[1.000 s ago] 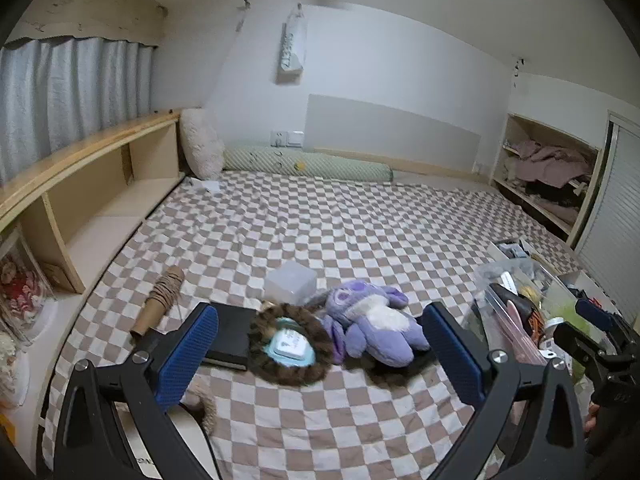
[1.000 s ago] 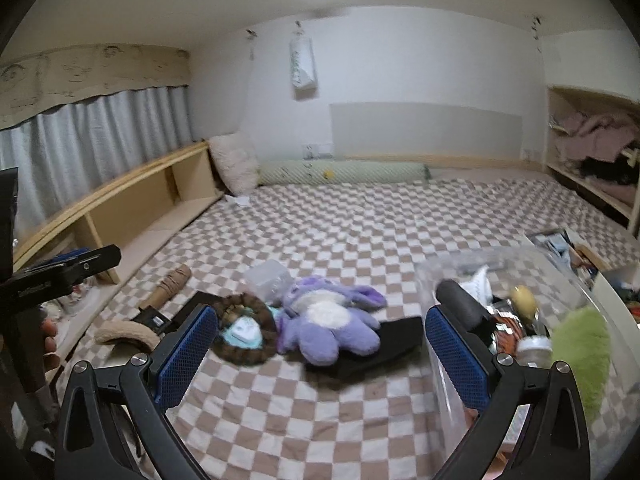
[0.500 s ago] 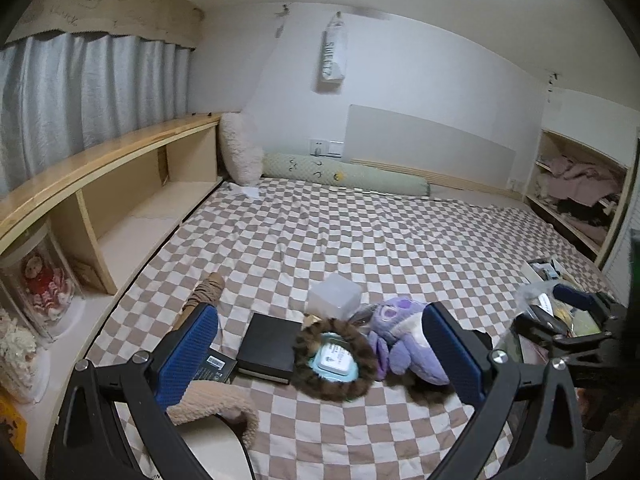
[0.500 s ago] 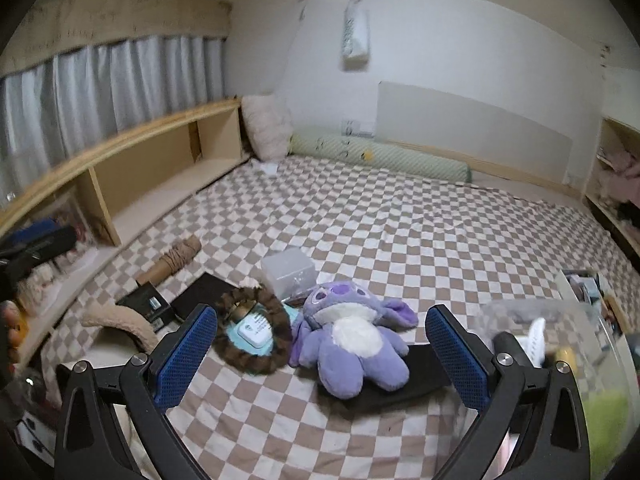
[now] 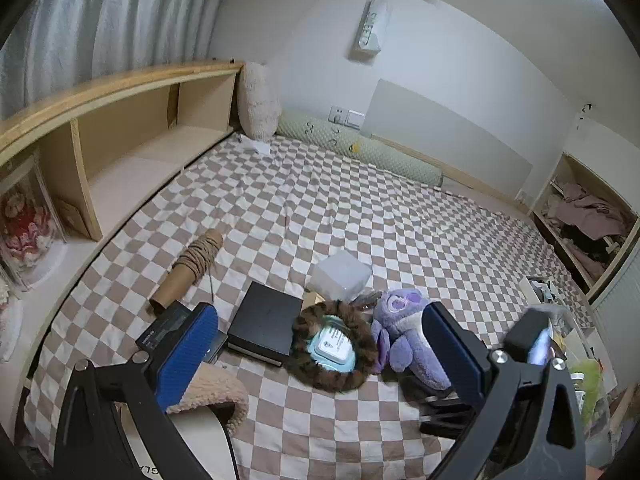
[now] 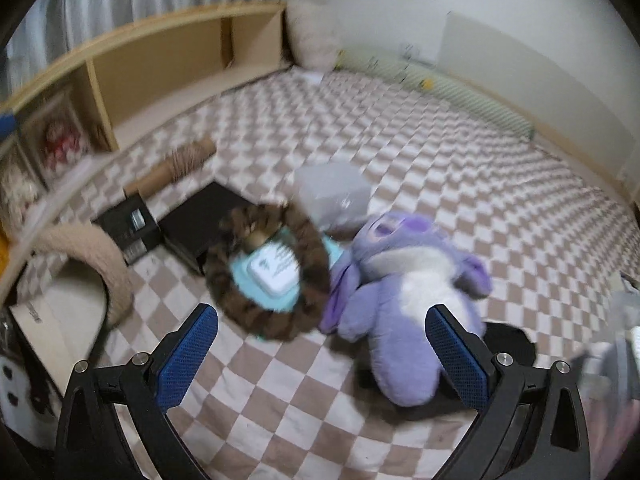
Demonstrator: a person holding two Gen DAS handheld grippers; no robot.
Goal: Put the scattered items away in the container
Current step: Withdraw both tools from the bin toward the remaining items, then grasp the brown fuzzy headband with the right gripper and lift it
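Container (image 5: 588, 364) at far right edge of left view, clear plastic, mostly hidden behind the right gripper's body; something lime green (image 5: 585, 384) inside, rest of contents too cramped to tell. Scattered things on the checked bed (image 5: 360, 208): purple plush toy (image 6: 404, 280) lying face up on a flat black item (image 6: 508, 340), touching a brown furry ring (image 6: 264, 272) with a teal-and-white packet (image 6: 276, 272) in its middle; black box (image 5: 266, 322) just left of the ring, frosted plastic cube (image 5: 340, 276) behind it, cardboard tube wound with twine (image 5: 190, 268) further left, small black carton (image 6: 128, 226) and beige fuzzy headband (image 6: 100, 256) nearer the wooden shelf (image 5: 120, 136). Compared with half a second ago, right view much closer and lower over the plush toy and ring, blurred with motion; left view also nearer to the pile, tilted a little. Left gripper (image 5: 320, 348) held above the ring and box, fingers (image 5: 186, 350) spread wide, nothing between them. Right gripper (image 6: 322, 354) low over the bed, fingers (image 6: 458, 356) wide apart too, one at the plush toy's lower body, gripping nothing.
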